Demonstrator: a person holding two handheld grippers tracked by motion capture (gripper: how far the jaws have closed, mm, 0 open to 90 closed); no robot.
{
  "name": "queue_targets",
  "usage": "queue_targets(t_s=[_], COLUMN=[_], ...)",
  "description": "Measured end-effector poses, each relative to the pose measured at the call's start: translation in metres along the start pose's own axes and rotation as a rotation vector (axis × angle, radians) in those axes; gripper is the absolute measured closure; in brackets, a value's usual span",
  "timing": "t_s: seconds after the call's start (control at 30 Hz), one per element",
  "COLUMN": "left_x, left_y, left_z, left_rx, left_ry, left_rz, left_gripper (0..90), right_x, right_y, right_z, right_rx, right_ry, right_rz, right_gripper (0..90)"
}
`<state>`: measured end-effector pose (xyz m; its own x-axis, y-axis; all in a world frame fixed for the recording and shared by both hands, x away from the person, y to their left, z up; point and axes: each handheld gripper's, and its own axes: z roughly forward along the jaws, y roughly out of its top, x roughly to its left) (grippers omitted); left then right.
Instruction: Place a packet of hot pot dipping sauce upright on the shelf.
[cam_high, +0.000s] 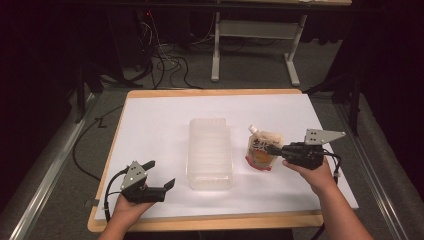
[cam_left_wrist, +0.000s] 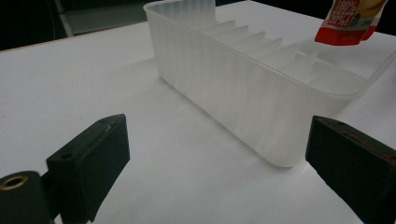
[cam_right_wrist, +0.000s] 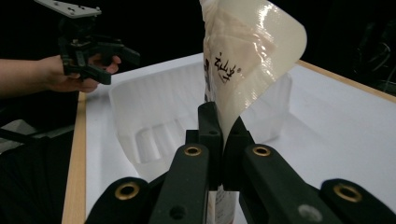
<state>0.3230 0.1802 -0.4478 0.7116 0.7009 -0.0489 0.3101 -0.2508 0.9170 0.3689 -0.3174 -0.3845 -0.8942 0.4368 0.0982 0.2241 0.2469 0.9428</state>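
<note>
On white table (cam_high: 165, 110): bin (cam_high: 210, 150), pouch (cam_high: 263, 150); dark room.

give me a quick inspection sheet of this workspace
surface: white sheet on a wood-edged table
job's things: spouted pouch with red and orange print, lifted off the sheet; clear ribbed plastic bin at centre, nothing in it
clutter: nothing seen
grippers: right gripper shut on the pouch's edge; left gripper open, holding nothing, near the bin's near end
cables: one trails from each gripper; a loose tangle on the floor beyond the table
surroundings: dark room, grey floor, white legs of another table behind
</note>
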Motion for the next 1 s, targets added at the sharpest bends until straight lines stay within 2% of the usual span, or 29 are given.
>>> queue_targets(t_s=[0.13,0.23,0.43,1.0], left_x=[0.0,0.0,0.001,0.002], left_y=[0.0,-0.001,-0.002,-0.003], left_z=[-0.001,-0.002,-0.003,-0.005], left_rx=[0.0,-0.001,0.001,-0.001], left_ry=[0.001,0.005,0.008,0.008], left_rz=[-0.001,-0.002,-0.006,-0.007], left_gripper=[6.9,6.9,6.9,6.9], right_x=[0.001,0.002,0.004,0.002], right_y=[0.006,0.012,0.02,0.032], right_z=[0.009,0.022,0.037,0.066], right_rx=[0.0,0.003,0.028,0.068], right_ry=[0.033,0.079,0.119,0.153], right_rz=[-0.019,-0.037,-0.062,-0.086], right_gripper=[90.0,90.0,90.0,90.0])
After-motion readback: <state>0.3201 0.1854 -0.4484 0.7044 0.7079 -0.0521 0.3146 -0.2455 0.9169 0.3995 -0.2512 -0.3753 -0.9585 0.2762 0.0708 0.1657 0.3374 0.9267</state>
